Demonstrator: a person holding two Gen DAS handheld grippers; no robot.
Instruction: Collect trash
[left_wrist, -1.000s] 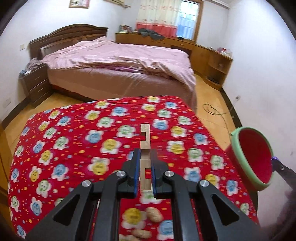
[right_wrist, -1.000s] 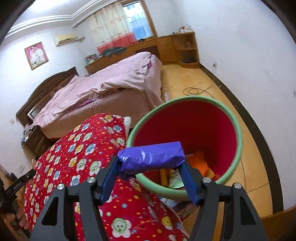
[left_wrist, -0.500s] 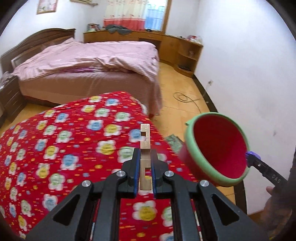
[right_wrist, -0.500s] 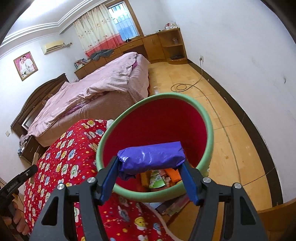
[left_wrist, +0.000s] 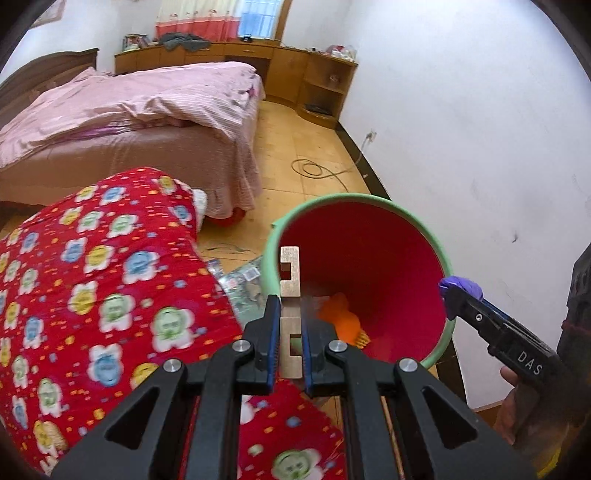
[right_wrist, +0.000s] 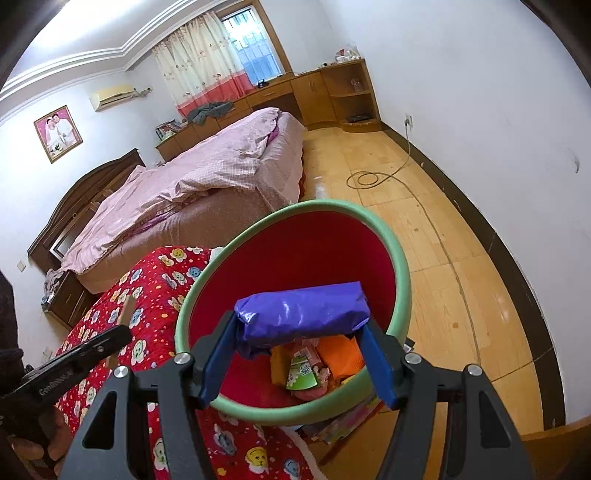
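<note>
Between the blue-padded fingers of the right hand-held gripper, a crumpled purple foil wrapper sits clamped end to end, the jaws spread wide to span its length. It hangs directly over the mouth of the round red bin with a green rim, which stands on the wooden floor just beside the surface covered in a red floral quilt. Inside the bin lie an orange wrapper, a green-and-white packet and other scraps.

The left hand-held gripper is nearly closed on a pale notched wooden block, pinching its lower half so the upper half stands upright above the fingertips. From the left wrist view this block is lined up with the near rim of the same bin, over the edge of the quilt, with the right gripper's purple load visible at the far rim.

The step in hand looks like the drop: both pieces of trash are carried to the bin and none is released yet. The next move calls for the right jaws to spread a little more so the wrapper falls inside; it seems well centred. The left block probably needs to travel slightly further over the opening before release, or it may strike the rim and land among the flat packets on the floor.
</note>
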